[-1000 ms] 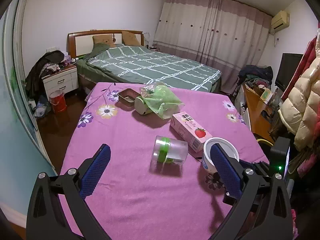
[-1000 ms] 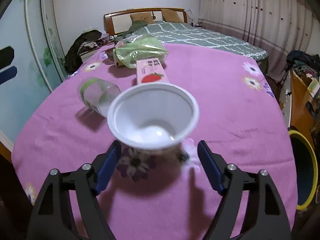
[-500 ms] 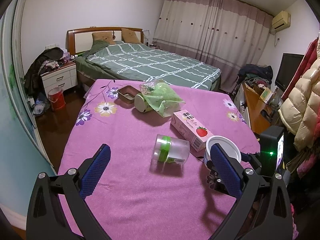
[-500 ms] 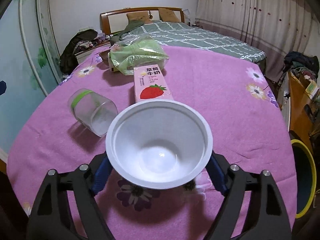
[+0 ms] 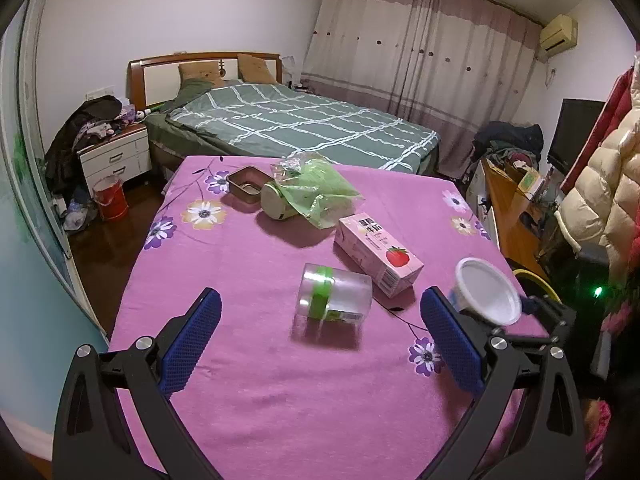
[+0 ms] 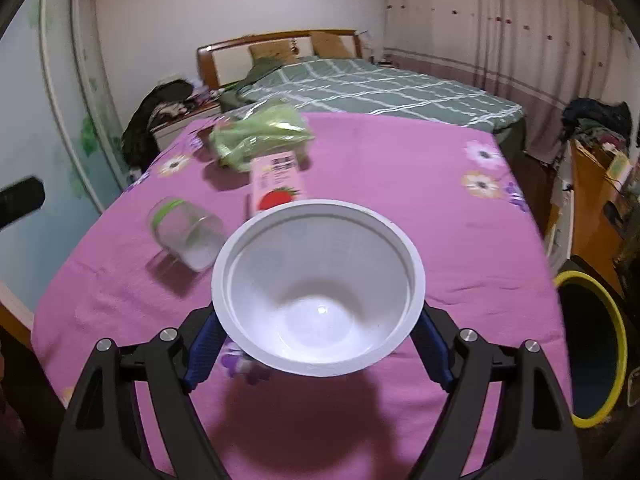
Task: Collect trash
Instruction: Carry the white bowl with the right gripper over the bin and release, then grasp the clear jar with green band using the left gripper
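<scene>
Above the pink flowered tablecloth (image 6: 460,240), a white plastic bowl (image 6: 318,288) sits clamped between the right gripper (image 6: 316,336) pads, lifted clear (its shadow falls underneath). Beyond lie a clear jar (image 5: 334,296), a strawberry milk carton (image 5: 378,256) and a green bag (image 5: 320,188). The left gripper (image 5: 320,344) hangs spread, grasping nothing.

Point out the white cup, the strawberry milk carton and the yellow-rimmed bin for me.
white cup (image 6: 318,280): right wrist view, on its inner wall.
strawberry milk carton (image 5: 376,248): left wrist view, on its pink top face.
yellow-rimmed bin (image 6: 618,328): right wrist view, on the right side of its yellow rim.
</scene>
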`<act>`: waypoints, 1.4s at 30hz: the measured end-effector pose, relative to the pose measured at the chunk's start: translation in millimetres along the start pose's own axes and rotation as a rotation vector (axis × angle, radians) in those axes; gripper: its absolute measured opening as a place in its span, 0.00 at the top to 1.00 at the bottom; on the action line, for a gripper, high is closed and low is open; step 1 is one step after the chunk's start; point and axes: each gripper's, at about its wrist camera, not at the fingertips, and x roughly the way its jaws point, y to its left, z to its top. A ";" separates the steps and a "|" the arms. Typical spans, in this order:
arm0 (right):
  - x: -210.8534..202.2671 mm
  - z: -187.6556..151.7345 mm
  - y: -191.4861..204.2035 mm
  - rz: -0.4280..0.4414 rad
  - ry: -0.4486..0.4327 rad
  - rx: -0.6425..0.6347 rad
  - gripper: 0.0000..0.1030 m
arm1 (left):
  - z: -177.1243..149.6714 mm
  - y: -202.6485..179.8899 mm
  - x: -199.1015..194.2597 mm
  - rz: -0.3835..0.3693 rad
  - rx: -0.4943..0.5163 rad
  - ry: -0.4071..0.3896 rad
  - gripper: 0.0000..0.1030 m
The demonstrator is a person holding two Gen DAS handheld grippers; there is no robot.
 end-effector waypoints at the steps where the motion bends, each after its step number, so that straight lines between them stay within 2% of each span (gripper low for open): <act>1: -2.9 0.0 -7.9 -0.014 -0.006 0.013 0.25 | -0.5 -2.8 0.8 -0.001 0.005 0.002 0.05; 6: -13.6 -2.1 -54.7 -0.091 -0.026 0.106 0.25 | 0.4 -9.2 4.6 -0.006 0.013 0.012 0.05; 12: -23.4 -9.7 -127.6 -0.223 -0.030 0.238 0.25 | 1.1 -16.4 12.3 -0.011 0.023 0.028 0.05; 15: -25.0 -18.7 -164.4 -0.305 -0.020 0.302 0.25 | 0.6 -19.9 17.3 -0.013 0.030 0.037 0.05; 22: -20.2 -34.7 -224.5 -0.419 0.025 0.412 0.25 | 1.4 -26.7 28.4 -0.020 0.043 0.057 0.05; 31: -15.9 -48.5 -261.1 -0.473 0.055 0.494 0.24 | 2.3 -32.7 37.5 -0.024 0.061 0.072 0.05; 33: -14.4 -48.0 -264.1 -0.470 0.058 0.508 0.23 | 2.4 -32.6 38.0 -0.025 0.059 0.073 0.05; 34: -14.7 -48.4 -266.9 -0.472 0.057 0.517 0.19 | 2.4 -32.5 37.2 -0.025 0.059 0.073 0.05; 36: -14.8 -47.2 -267.2 -0.476 0.052 0.521 0.16 | 2.1 -32.2 38.3 -0.025 0.059 0.074 0.05; 42: -17.2 -41.7 -260.9 -0.469 0.037 0.517 0.16 | -0.2 -30.5 43.3 -0.028 0.054 0.083 0.05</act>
